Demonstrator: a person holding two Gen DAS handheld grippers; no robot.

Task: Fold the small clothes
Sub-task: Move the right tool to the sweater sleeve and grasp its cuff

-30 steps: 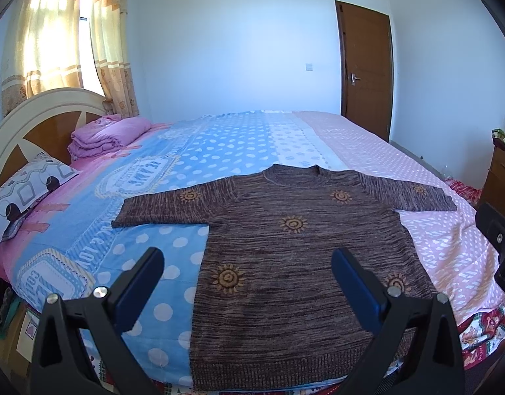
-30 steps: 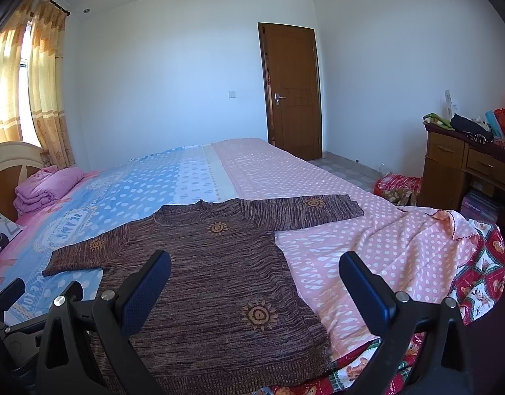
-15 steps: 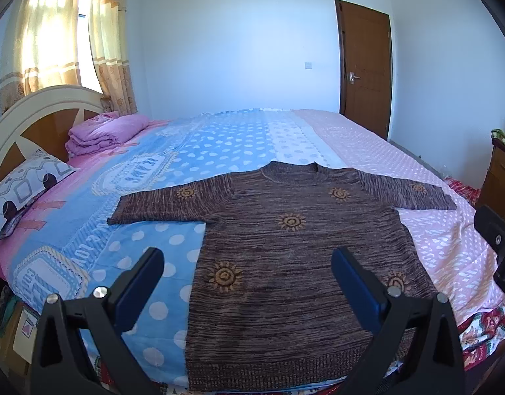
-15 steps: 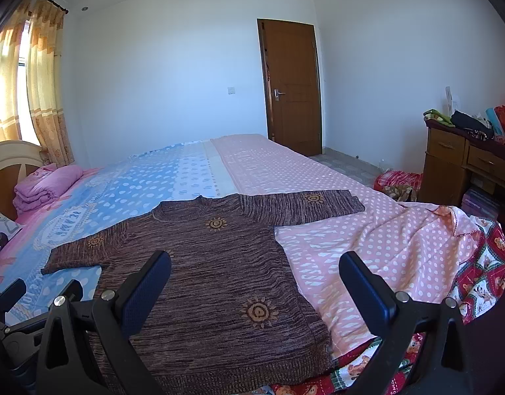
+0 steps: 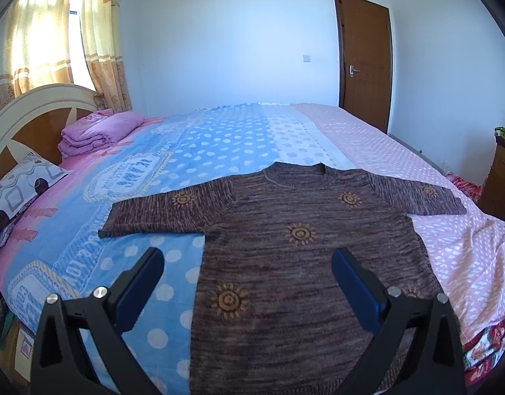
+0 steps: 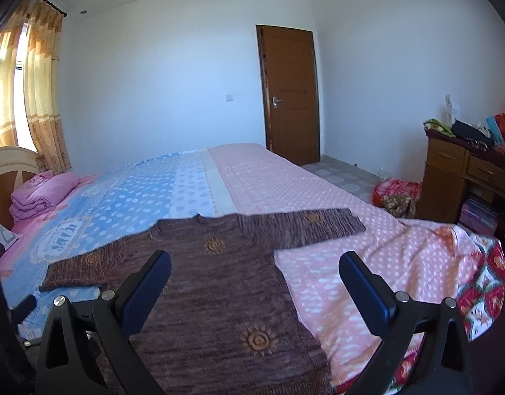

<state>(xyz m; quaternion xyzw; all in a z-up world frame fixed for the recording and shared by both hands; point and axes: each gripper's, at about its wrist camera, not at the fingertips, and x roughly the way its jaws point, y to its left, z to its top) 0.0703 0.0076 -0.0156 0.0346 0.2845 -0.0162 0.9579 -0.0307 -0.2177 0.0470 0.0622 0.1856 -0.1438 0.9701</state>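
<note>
A brown knit sweater [image 5: 301, 256] with orange sun motifs lies flat on the bed, both sleeves spread out, hem toward me. It also shows in the right wrist view [image 6: 216, 289]. My left gripper [image 5: 247, 263] is open and empty, held above the sweater's lower left part. My right gripper [image 6: 255, 270] is open and empty, above the sweater's lower right edge. Neither gripper touches the cloth.
The bed [image 5: 219, 144] has a blue and pink dotted cover. Folded pink bedding [image 5: 97, 133] and a patterned pillow [image 5: 15, 194] lie by the headboard at the left. A wooden dresser [image 6: 466, 177] stands at the right, a brown door [image 6: 288, 92] beyond.
Both grippers have moved forward and lower toward the sweater, which now looks larger. Both stay open.
</note>
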